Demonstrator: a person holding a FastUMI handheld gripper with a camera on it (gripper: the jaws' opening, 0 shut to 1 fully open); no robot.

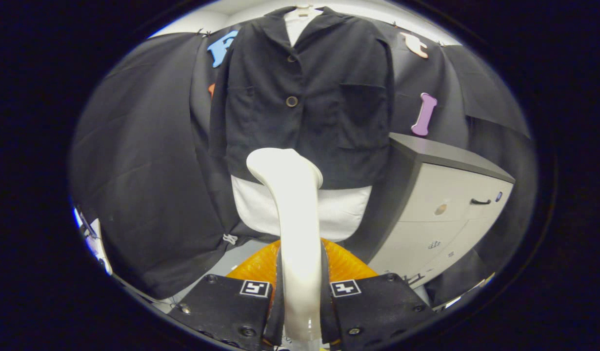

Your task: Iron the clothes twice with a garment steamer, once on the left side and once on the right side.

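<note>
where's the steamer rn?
Gripper view: steamer clamped upright between the tongs, its head at the jacket's lower hem, cabinet to the right.

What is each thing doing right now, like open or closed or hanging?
hand-held gripper: shut on the steamer's handle.
garment steamer: held upright, head just in front of the jacket's hem.
black jacket: hanging, buttoned over a white shirt.
white shirt: hanging, hem below the jacket.
cabinet: closed.
</note>
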